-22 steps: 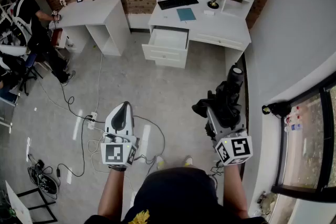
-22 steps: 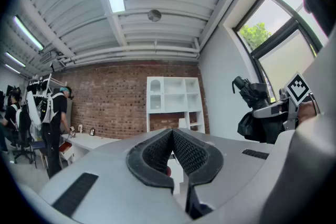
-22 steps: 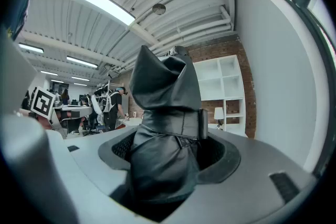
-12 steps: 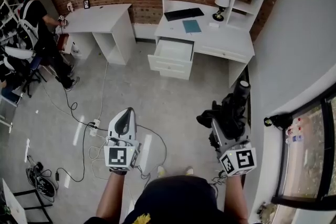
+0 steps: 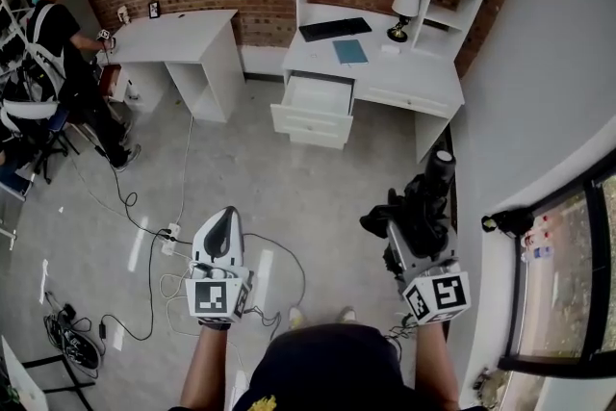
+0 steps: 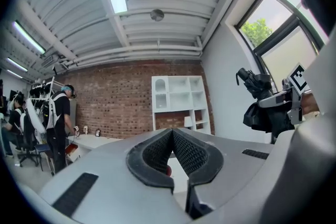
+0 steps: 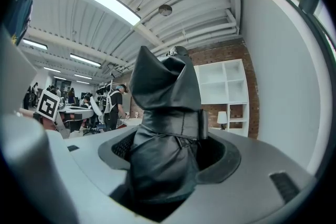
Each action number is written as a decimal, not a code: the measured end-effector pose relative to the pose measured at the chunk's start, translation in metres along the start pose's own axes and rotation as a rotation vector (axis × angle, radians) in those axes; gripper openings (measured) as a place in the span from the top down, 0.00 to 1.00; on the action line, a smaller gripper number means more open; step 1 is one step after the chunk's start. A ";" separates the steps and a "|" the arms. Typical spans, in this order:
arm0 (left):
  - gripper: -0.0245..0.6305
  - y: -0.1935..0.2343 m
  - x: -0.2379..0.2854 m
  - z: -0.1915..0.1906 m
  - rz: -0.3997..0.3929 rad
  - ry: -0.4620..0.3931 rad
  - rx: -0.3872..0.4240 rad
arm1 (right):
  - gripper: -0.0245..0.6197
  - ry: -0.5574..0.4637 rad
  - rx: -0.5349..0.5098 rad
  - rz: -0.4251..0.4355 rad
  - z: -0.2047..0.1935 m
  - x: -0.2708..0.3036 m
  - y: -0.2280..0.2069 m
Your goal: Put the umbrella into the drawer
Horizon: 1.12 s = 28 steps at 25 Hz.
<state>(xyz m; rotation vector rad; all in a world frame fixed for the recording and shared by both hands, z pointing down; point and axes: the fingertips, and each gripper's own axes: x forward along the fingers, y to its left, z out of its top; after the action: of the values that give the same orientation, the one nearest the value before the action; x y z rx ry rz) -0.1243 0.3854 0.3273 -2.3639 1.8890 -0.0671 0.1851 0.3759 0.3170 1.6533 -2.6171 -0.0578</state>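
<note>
Right now my right gripper [image 7: 168,152] has its textured black pads clamped wide around the folded umbrella [image 7: 164,107]. It is a soft bundle of creased, glossy black fabric, cinched by a stitched strap, and it stands out ahead of the jaws. My left gripper [image 6: 171,136], a smooth grey shell with mesh-patterned pads, is closed tip to tip with nothing in it. Across the grey floor, the boxy white drawer [image 5: 306,124] stands pulled out of the white desk [image 5: 409,72], well apart from the umbrella.
</note>
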 end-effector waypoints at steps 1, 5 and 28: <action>0.94 0.005 -0.002 -0.001 -0.002 0.001 -0.010 | 0.50 0.001 0.004 -0.004 0.000 0.001 0.003; 0.94 0.027 -0.012 -0.010 -0.009 0.010 -0.039 | 0.50 0.020 0.021 -0.020 0.002 0.007 0.016; 0.94 0.080 0.127 -0.052 -0.020 0.104 0.036 | 0.50 0.101 0.134 -0.156 -0.061 0.138 -0.057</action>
<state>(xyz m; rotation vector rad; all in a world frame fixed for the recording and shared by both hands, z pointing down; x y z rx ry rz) -0.1790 0.2415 0.3645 -2.3999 1.8915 -0.2275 0.1808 0.2269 0.3773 1.8478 -2.4633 0.1954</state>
